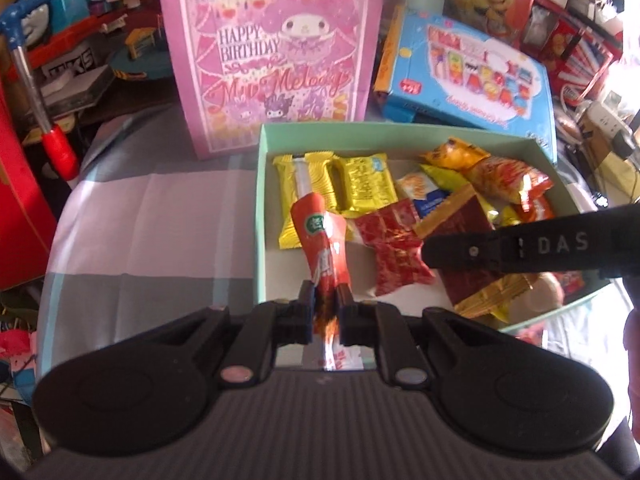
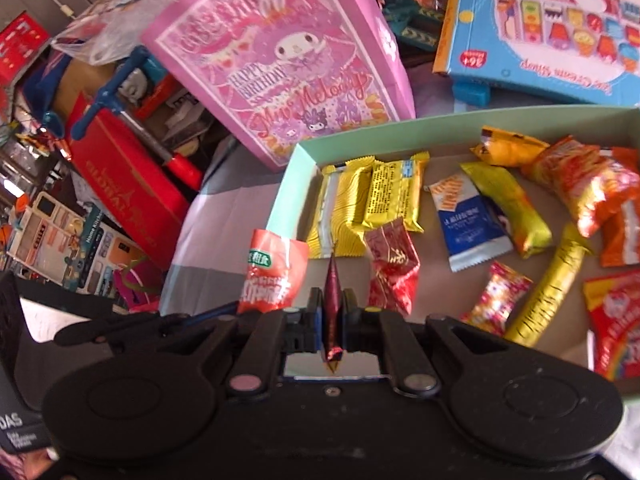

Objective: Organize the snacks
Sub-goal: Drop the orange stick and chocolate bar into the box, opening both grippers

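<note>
Left claw (image 1: 325, 300) pinching orange sachet (image 1: 320, 236), over box (image 1: 261, 208) left wall. Right claw (image 2: 333, 306) clamped on red-gold wrapper (image 2: 333, 280), edge-on, above box floor. Most snacks boxed beyond claws, unsorted; two held not yet placed.

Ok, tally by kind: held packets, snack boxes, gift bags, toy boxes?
Held snack packets: 2, orange packet in left gripper, dark red packet in right gripper
Green snack box: 1
Pink gift bag: 1
Blue toy box: 1
Total: 5
</note>
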A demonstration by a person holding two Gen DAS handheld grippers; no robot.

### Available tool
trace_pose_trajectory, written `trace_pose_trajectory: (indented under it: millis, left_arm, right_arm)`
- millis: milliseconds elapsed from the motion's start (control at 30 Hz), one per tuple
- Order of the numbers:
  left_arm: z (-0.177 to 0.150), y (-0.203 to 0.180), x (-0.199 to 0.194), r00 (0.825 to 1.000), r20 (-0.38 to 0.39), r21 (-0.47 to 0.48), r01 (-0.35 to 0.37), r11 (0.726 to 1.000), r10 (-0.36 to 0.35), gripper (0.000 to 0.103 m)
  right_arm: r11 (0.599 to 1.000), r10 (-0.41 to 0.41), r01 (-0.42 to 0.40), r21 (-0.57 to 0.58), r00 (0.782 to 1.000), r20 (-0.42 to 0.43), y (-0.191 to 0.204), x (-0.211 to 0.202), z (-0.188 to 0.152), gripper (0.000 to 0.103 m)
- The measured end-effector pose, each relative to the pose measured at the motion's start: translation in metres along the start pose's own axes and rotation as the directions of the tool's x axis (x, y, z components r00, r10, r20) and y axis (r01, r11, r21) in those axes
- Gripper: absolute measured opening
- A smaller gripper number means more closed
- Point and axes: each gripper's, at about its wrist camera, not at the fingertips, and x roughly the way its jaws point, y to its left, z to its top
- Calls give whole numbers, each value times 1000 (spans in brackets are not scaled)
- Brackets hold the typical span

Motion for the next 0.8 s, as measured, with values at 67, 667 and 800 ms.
trace_pose_trajectory:
  millis: [67,667,800]
  left_arm:
    - [3,2,10,1000,-10,9,-4,1000,4,11]
    - [-9,7,-16,996,78,-34,-51,998,53,102]
    - [-19,5,-27,996,80,-45,-46,998,50,103]
  right_arm:
    - [1000,3,-3,12,1000,-13,-3,15,3,9]
    - [997,-60,65,-44,994,94,5,4,8,103]
    - [996,-64,70,-58,993,99,7,-9,-3,103]
